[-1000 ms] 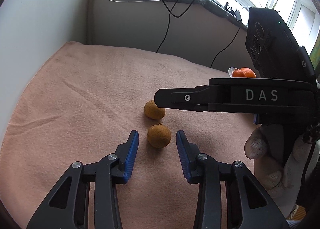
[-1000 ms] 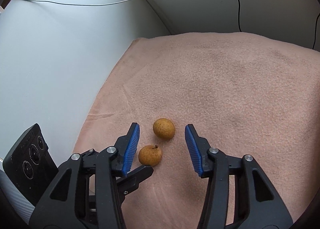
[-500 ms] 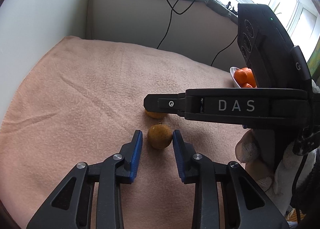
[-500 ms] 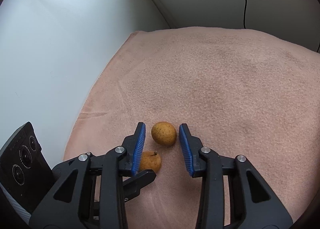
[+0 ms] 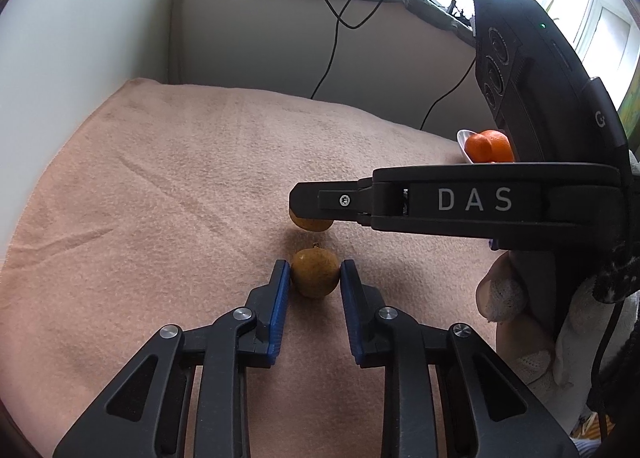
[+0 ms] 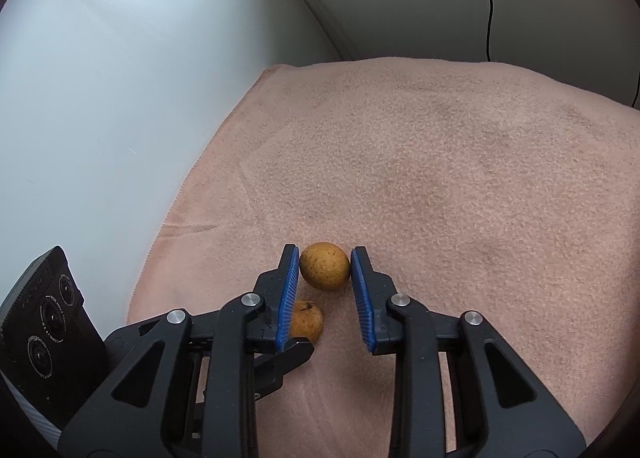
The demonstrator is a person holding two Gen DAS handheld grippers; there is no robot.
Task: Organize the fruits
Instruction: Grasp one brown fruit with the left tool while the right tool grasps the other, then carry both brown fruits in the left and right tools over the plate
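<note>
Two small brown fruits lie close together on a pink towel (image 5: 160, 198). My left gripper (image 5: 314, 266) is shut on the stemmed brown fruit (image 5: 314, 278), with a blue pad pressed against each side. My right gripper (image 6: 325, 252) is shut the same way on the round brown fruit (image 6: 325, 268). In the left wrist view the right gripper (image 5: 308, 200) reaches in from the right and hides most of the round brown fruit (image 5: 310, 224). In the right wrist view the stemmed brown fruit (image 6: 308, 322) shows half hidden behind my left finger. Both fruits rest on the towel.
A white bowl (image 5: 463, 140) holding oranges (image 5: 486, 146) stands at the towel's far right. A gloved hand (image 5: 504, 294) holds the right gripper. A pale wall (image 6: 120, 118) runs along the towel's left edge, and cables (image 5: 332, 54) hang down behind.
Both grippers went from open around their fruits to closed, pads now touching each fruit. The hands barely shifted and the fruits stayed where they were.
</note>
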